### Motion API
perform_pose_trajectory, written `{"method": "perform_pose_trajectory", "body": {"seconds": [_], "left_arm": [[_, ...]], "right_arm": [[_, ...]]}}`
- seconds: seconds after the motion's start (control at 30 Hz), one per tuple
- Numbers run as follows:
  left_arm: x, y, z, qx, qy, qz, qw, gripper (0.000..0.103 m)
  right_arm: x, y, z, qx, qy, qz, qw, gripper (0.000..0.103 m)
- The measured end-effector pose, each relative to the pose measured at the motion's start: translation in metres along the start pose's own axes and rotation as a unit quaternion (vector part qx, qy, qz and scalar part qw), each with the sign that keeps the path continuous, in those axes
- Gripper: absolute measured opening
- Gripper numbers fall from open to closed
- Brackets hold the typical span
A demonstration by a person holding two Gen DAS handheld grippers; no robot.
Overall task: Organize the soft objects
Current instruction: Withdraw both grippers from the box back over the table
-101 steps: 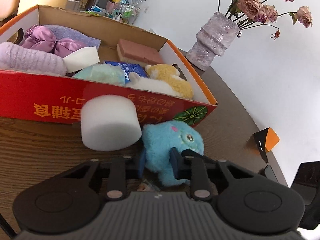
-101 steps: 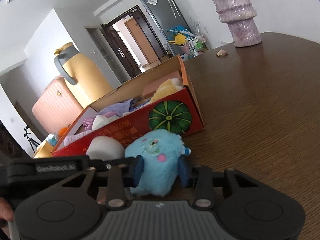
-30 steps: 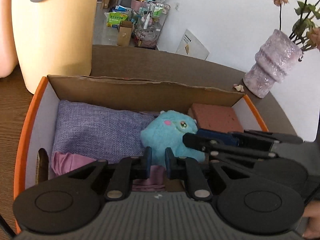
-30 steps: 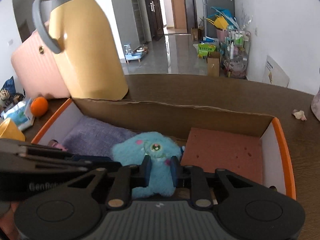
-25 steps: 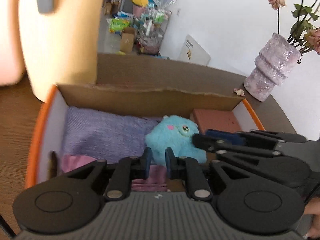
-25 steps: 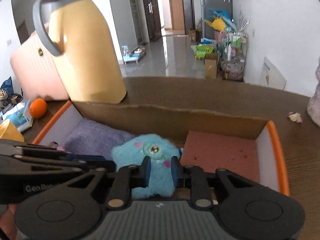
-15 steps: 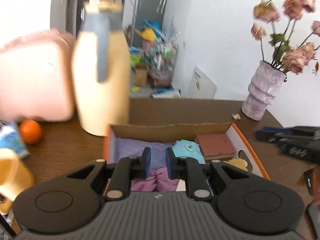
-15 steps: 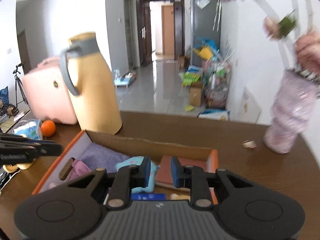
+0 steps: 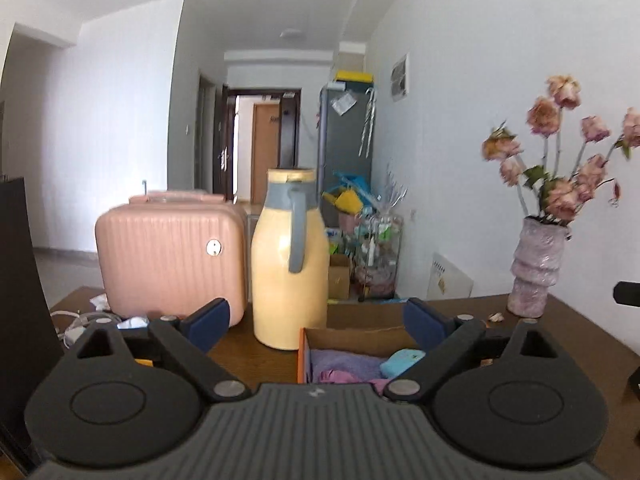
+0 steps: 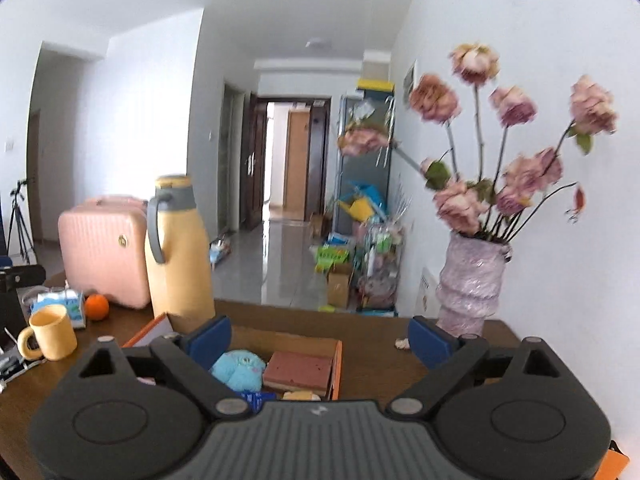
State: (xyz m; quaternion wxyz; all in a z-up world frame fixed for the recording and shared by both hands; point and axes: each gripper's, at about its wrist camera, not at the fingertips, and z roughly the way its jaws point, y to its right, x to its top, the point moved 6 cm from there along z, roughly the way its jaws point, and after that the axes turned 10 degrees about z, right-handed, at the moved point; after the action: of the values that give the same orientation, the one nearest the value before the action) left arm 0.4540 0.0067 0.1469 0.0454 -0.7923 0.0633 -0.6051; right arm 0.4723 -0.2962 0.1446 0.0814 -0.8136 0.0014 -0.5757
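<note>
Cluttered hallway table: our box (image 10: 338, 364) holds the blue plush (image 10: 239, 367).
Left gripper (image 9: 316, 322) and right gripper (image 10: 320, 338) are opening wide, empty; we judge sorting near done.

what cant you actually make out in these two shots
- Box contents: in both views the gripper body covers the near half.
- Blue plush: left view shows only a sliver behind a finger.
- Flowers: blurred in the right view.
- Shelf clutter by the fridge: too small.
</note>
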Motion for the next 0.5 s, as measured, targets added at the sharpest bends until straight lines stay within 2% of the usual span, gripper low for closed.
{"method": "perform_pose_trajectory", "body": {"seconds": [0.17,0.27,0.33,0.5], "left_arm": [[0.004,0.011,-0.037,-0.014,0.025,0.016,0.9995,0.099],[-0.002,0.010,-0.059,-0.018,0.036,0.008,0.9992,0.101],[-0.012,0.009,-0.076,-0.019,0.040,0.000,0.9990,0.103],[-0.061,0.009,-0.120,-0.058,0.023,-0.011,0.9980,0.103]], "right_arm": [[-0.005,-0.002,-0.030,0.004,0.025,0.016,1.000,0.096],[-0.012,-0.004,-0.049,0.004,0.040,0.018,0.999,0.097],[-0.022,-0.005,-0.064,0.008,0.046,0.027,0.999,0.098],[-0.065,-0.008,-0.108,0.008,0.038,0.026,0.999,0.098]]}}
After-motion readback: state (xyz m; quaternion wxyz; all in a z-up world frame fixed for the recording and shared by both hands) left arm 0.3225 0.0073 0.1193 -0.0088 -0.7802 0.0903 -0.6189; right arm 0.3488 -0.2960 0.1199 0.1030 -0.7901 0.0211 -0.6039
